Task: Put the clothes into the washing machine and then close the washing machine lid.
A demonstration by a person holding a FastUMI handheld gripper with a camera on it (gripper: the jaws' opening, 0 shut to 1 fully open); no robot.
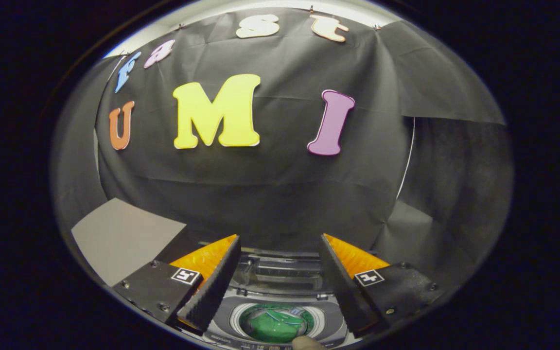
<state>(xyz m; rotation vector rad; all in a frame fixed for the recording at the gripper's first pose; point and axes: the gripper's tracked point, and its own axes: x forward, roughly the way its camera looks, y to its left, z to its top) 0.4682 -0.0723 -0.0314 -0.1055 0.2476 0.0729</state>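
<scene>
Gripper (280,248): fingers spread wide, nothing between them | washing machine (275,311): below, between fingers, lid up at 12 o'clock | clothes (276,323): green, inside drum | wall: black cloth beyond.
</scene>
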